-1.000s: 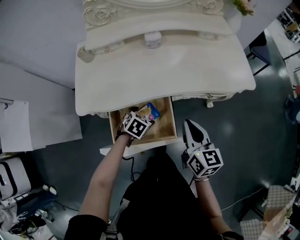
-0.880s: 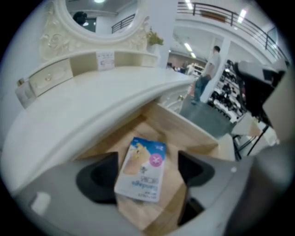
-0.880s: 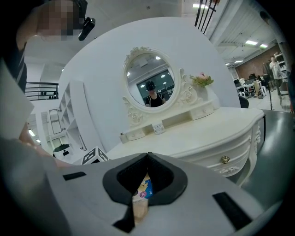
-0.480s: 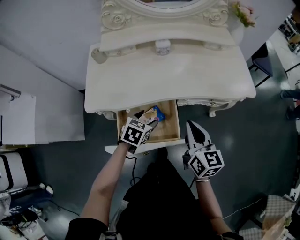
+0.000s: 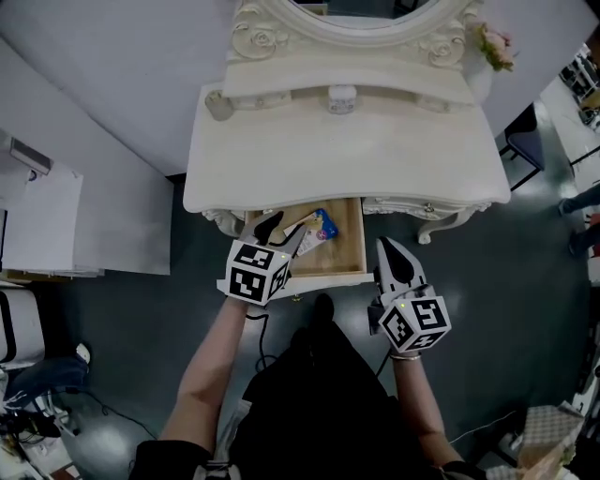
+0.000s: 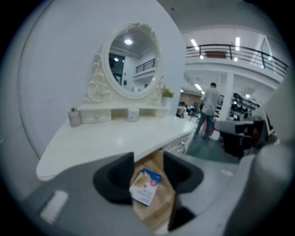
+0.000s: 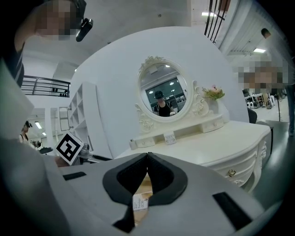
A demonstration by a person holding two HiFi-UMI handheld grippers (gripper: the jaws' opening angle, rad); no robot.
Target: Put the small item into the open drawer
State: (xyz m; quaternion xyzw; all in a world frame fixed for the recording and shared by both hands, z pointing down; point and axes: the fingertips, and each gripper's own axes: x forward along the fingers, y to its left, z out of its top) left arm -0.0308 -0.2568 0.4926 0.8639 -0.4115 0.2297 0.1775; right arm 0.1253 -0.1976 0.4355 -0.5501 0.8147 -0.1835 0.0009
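Observation:
The small item, a white and blue packet (image 5: 319,225) (image 6: 146,185), lies flat in the open wooden drawer (image 5: 349,247) (image 6: 160,210) under the dressing table top. My left gripper (image 5: 281,231) (image 6: 148,162) hovers over the drawer's front left part, above the packet and apart from it. Its jaws have just been closing and stand partly open with nothing between them. My right gripper (image 5: 387,246) (image 7: 147,156) hangs to the right of the drawer, its tips touching, holding nothing. Under those tips the packet (image 7: 139,202) shows in the drawer.
The cream dressing table (image 5: 347,155) carries an oval mirror (image 5: 356,11), a small jar (image 5: 340,98), a bottle (image 5: 217,105) and flowers (image 5: 495,42). A white cabinet (image 5: 56,225) stands at the left. A person (image 6: 209,108) walks far behind.
My left gripper has lifted up and back out of the drawer, leaving the packet lying inside. The right gripper has shifted only slightly.

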